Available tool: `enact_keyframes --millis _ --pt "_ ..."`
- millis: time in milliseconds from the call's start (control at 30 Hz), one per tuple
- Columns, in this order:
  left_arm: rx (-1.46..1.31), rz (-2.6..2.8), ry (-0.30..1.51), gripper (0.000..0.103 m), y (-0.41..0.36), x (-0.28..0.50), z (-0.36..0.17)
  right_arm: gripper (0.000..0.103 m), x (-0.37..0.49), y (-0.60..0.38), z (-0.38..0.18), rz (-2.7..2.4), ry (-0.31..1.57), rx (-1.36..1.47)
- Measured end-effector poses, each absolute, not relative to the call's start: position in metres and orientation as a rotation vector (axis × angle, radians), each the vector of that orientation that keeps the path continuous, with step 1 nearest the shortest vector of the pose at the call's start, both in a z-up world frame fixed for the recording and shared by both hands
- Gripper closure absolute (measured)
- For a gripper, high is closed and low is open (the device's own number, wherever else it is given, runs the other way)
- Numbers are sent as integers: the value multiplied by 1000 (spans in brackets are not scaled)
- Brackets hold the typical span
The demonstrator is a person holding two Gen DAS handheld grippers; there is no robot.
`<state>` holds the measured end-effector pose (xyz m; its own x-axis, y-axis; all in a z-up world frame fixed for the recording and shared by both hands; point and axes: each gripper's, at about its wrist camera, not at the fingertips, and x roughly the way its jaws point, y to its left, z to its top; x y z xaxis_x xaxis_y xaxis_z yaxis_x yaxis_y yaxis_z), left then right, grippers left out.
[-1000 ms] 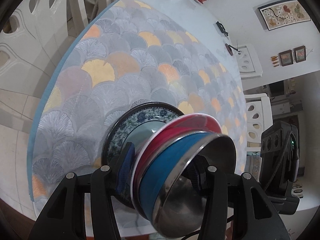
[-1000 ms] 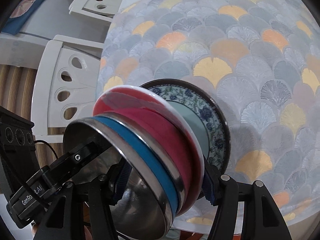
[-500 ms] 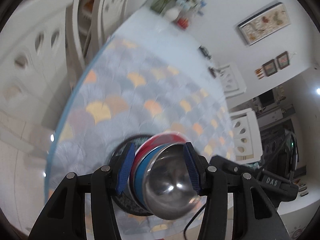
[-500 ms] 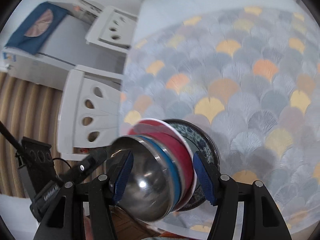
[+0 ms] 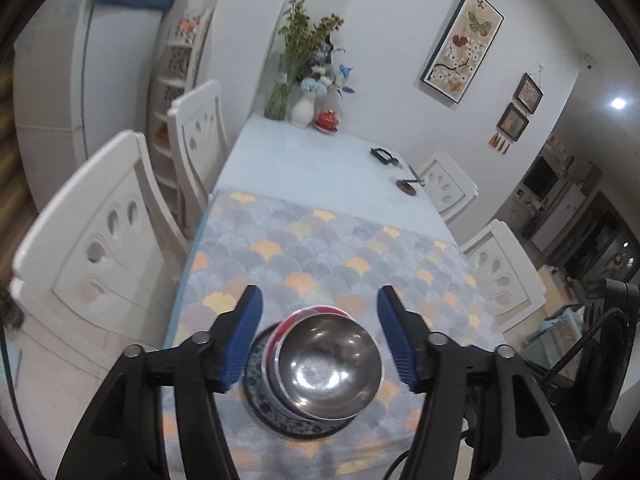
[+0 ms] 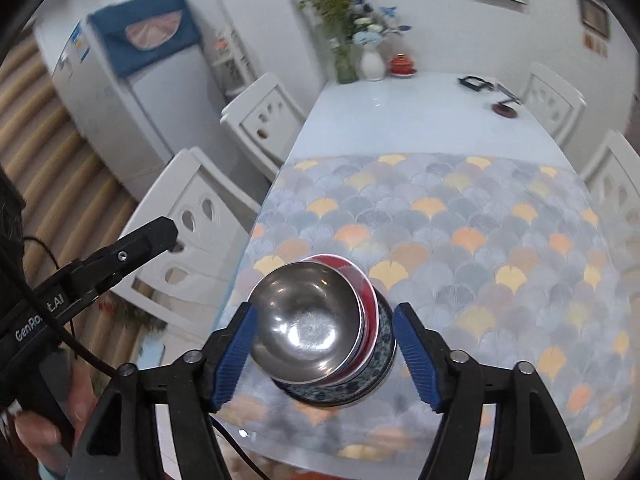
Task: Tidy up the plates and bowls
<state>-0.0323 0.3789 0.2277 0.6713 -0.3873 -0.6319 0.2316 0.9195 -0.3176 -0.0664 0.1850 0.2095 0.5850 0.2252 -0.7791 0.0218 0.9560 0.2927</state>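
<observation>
text: "GenRo…t.AI", partly hidden | on: left gripper body

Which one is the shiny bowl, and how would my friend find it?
Start at the long white table and look at its near end, covered by a cloth with fan shapes. A pile of dishes stands there on a blue-patterned plate. The shiny bowl is the top one: bare silver metal, while the bowl under it is red.

White chairs flank a pale blue table; vases of flowers stand at its far edge below framed pictures.
</observation>
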Motion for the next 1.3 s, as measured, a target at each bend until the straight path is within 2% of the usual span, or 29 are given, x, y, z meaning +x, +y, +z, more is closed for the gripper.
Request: enact_keyframes --millis 167,500,633,800,1300 --pt "-215 -321 755 39 386 -40 224 26 -73 187 206 60 967 243" --pt "-165 -293 768 39 388 -53 218 26 -81 196 204 3 959 194" --pt "-106 -282 765 33 380 -58 215 22 -85 206 210 -45 926 103" --pt "-102 -260 805 33 383 -55 207 22 -85 208 206 -91 935 49" --pt "-51 -292 863 33 371 -55 195 22 -82 201 187 -127 1020 81"
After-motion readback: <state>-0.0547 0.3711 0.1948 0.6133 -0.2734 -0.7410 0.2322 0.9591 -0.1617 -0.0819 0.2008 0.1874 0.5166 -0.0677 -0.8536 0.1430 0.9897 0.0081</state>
